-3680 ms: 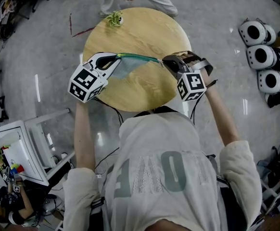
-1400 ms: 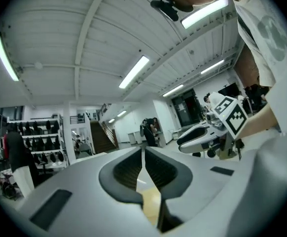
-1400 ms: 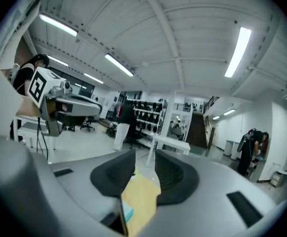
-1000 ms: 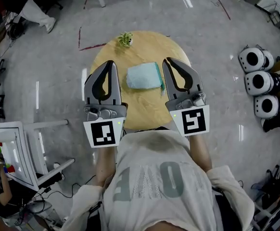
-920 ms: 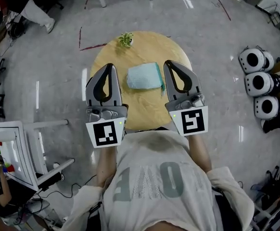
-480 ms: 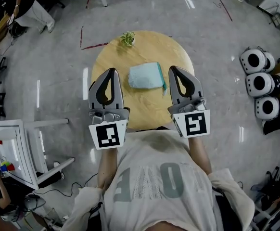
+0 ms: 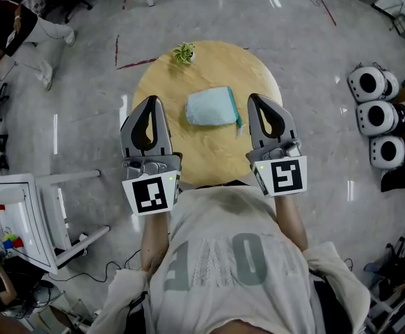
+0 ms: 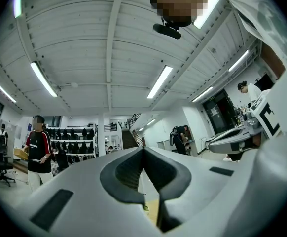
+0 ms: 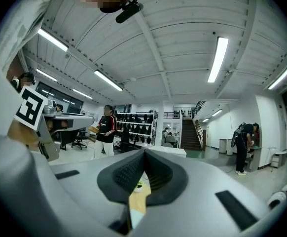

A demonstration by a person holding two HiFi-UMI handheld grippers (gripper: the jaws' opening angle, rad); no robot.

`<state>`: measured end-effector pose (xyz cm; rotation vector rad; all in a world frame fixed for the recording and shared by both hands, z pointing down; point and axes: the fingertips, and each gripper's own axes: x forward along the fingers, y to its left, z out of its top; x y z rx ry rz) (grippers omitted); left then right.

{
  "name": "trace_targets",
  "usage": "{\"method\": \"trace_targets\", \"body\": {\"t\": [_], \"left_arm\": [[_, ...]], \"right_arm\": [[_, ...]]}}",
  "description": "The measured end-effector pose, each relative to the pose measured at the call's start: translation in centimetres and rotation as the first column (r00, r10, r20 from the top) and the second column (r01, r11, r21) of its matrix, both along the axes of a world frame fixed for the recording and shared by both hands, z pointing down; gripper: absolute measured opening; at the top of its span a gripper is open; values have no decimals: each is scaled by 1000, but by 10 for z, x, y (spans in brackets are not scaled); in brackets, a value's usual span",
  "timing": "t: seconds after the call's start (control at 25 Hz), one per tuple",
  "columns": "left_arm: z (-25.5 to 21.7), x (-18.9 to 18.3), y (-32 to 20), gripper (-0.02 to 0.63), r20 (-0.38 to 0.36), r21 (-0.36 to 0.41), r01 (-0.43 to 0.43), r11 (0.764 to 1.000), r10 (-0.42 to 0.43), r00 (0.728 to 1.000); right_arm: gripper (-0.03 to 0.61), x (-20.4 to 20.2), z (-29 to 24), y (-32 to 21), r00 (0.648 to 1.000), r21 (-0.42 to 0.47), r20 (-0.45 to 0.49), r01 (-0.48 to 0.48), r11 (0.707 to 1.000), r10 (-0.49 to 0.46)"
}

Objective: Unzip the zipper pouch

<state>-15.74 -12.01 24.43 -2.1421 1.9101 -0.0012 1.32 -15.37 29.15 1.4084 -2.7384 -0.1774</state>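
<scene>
Both left gripper (image 7: 150, 103) and right gripper (image 7: 257, 100) held fingers shut, empty, clear of zipper pouch (image 7: 211, 107) at tabletop (image 7: 188, 155) centre; between steps, regrip needed reopening

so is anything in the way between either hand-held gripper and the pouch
Nothing visible. The pouch lies on the table between the left hand-held gripper and right hand-held gripper, only bare wood around it; the plant sits at the far edge.

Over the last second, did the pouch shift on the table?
No. The pouch lies at the same spot in the middle of the table, with the same gap to the plant.
</scene>
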Motion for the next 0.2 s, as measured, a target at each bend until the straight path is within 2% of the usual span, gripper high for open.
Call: {"method": "trace_targets", "body": {"t": [0.2], "left_arm": [[2,0,-3,26,-13,-6,-4,1000,4,1000]], "right_arm": [[29,1,3,-3,1000,-11,2,0,1000,0]]}}
